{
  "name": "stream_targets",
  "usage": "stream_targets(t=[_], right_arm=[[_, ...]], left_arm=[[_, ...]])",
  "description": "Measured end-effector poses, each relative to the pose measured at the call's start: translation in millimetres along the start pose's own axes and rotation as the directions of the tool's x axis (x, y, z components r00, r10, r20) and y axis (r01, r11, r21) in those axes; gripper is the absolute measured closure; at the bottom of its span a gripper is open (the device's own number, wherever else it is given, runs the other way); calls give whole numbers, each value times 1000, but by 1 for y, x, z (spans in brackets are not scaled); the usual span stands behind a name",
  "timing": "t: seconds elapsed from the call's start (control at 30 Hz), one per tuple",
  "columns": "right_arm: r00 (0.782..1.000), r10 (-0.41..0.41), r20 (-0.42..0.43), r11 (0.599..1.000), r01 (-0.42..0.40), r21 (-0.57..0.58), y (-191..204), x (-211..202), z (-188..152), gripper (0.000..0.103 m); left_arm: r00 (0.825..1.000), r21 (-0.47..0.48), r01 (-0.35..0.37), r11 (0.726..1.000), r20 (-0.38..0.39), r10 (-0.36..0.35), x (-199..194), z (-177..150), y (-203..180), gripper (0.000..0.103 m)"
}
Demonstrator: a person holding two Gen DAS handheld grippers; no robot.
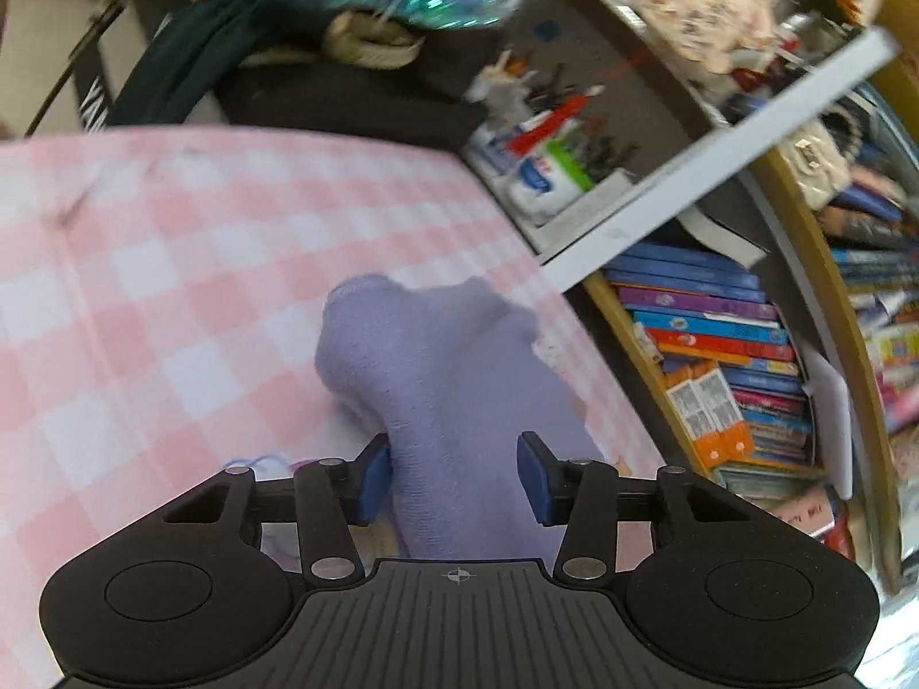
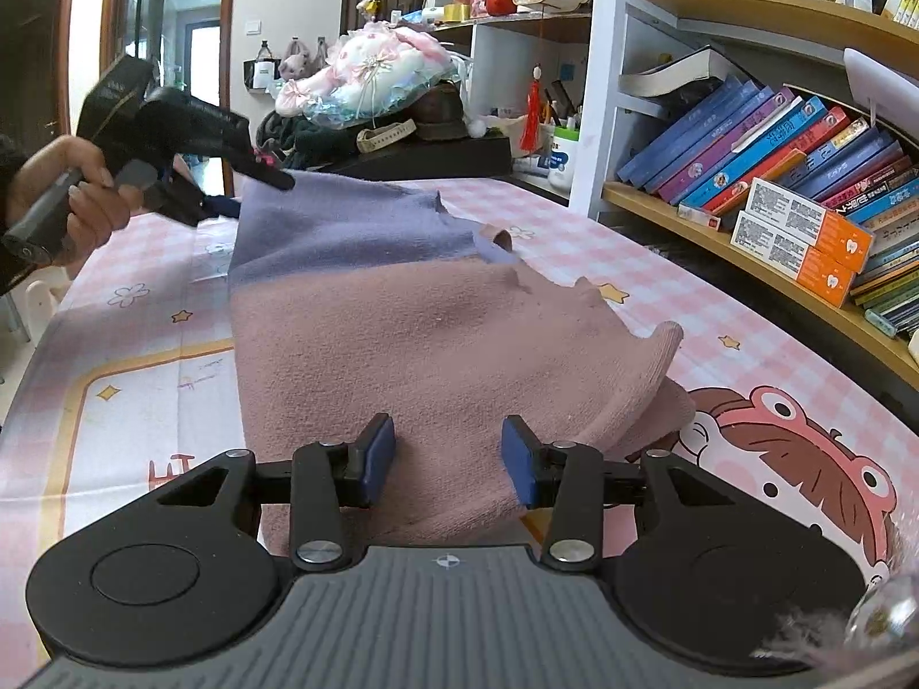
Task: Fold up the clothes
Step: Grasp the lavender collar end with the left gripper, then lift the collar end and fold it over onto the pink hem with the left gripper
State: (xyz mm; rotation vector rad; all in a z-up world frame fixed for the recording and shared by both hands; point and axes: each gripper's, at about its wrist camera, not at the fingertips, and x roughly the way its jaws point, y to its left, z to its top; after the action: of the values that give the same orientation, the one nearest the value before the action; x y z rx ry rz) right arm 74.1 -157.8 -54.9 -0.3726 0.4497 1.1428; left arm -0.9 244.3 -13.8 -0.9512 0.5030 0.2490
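Observation:
A knit garment, lavender (image 2: 321, 229) at its far end and dusty pink (image 2: 413, 333) at its near end, lies lengthwise on the pink checked tablecloth (image 2: 132, 379). My right gripper (image 2: 448, 465) is shut on the pink near edge, which bunches between the blue pads. A hand (image 2: 86, 201) holds my left gripper (image 2: 258, 195) at the far left corner, where it pinches the lavender edge and lifts it off the cloth. In the left wrist view the lavender fabric (image 1: 436, 356) runs between the pads of the left gripper (image 1: 454, 476) and hangs forward over the tablecloth (image 1: 172, 287).
A wooden bookshelf (image 2: 746, 264) packed with books (image 2: 758, 138) curves along the table's right side, with orange boxes (image 2: 804, 241) at its edge. A white shelf post (image 2: 603, 86) stands at the far right corner. A black case (image 2: 425, 161) with plush toys (image 2: 367, 74) on top sits behind the table.

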Motion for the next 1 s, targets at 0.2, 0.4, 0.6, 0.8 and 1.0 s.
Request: stream_targets(t=[0.2, 0.4, 0.6, 0.8, 1.0], right_arm=[[1000, 2, 0, 1000, -2, 4, 0, 0, 1, 63], [1000, 3, 1, 1000, -3, 7, 0, -2, 0, 63], [999, 37, 11, 999, -38, 39, -6, -12, -5, 63], [999, 33, 7, 999, -33, 41, -5, -13, -6, 63], [999, 33, 5, 998, -33, 47, -3, -14, -6, 62]], left_arm=[[1000, -92, 10, 996, -5, -11, 12, -1, 12, 57], [999, -154, 16, 988, 53, -8, 16, -1, 15, 57], [995, -144, 19, 989, 100, -5, 16, -8, 14, 58], [995, -144, 20, 989, 102, -5, 17, -7, 16, 66], [996, -151, 14, 988, 92, 0, 19, -7, 20, 85]])
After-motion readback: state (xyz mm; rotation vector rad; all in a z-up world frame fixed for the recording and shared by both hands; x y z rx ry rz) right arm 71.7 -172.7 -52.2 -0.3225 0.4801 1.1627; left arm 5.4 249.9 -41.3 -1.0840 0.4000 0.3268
